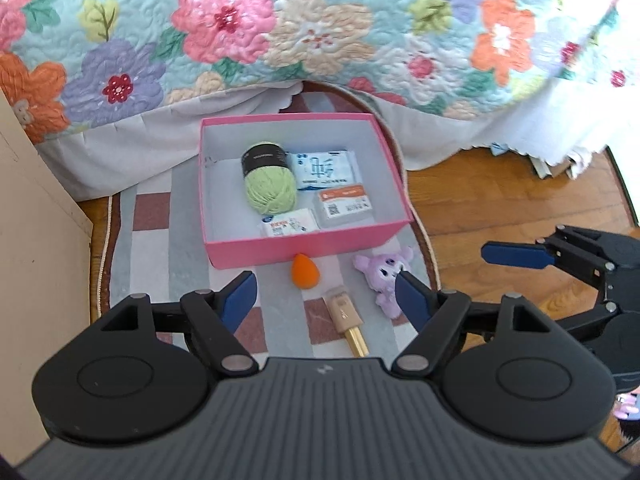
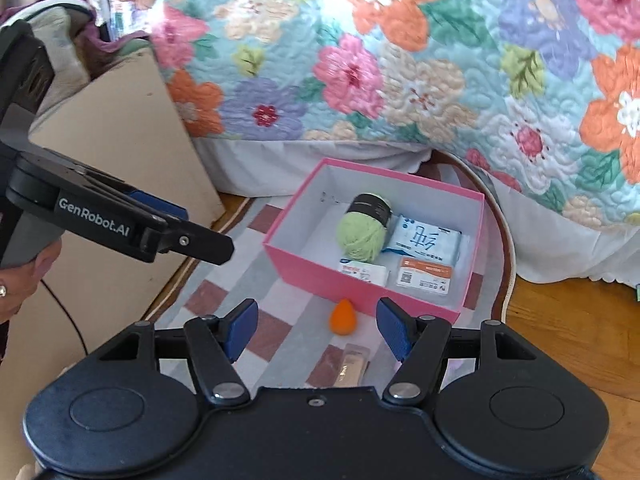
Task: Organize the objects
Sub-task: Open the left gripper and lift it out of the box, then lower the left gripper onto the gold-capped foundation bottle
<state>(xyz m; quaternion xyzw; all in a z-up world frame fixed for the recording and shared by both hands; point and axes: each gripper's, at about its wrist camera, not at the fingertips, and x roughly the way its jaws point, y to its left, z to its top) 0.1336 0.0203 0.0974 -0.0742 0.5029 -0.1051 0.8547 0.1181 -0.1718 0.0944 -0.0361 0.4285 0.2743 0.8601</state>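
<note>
**Grippers empty above rug; three items outstanding**

Left gripper (image 1: 326, 298) and right gripper (image 2: 316, 330) hang open, holding nothing. Nearest the pink box (image 1: 280, 248): orange sponge (image 1: 305, 272), tan tube (image 1: 346, 322), purple plush (image 1: 384, 276), evidently awaiting boxing. Inside: yarn (image 1: 269, 178), packets.
</note>
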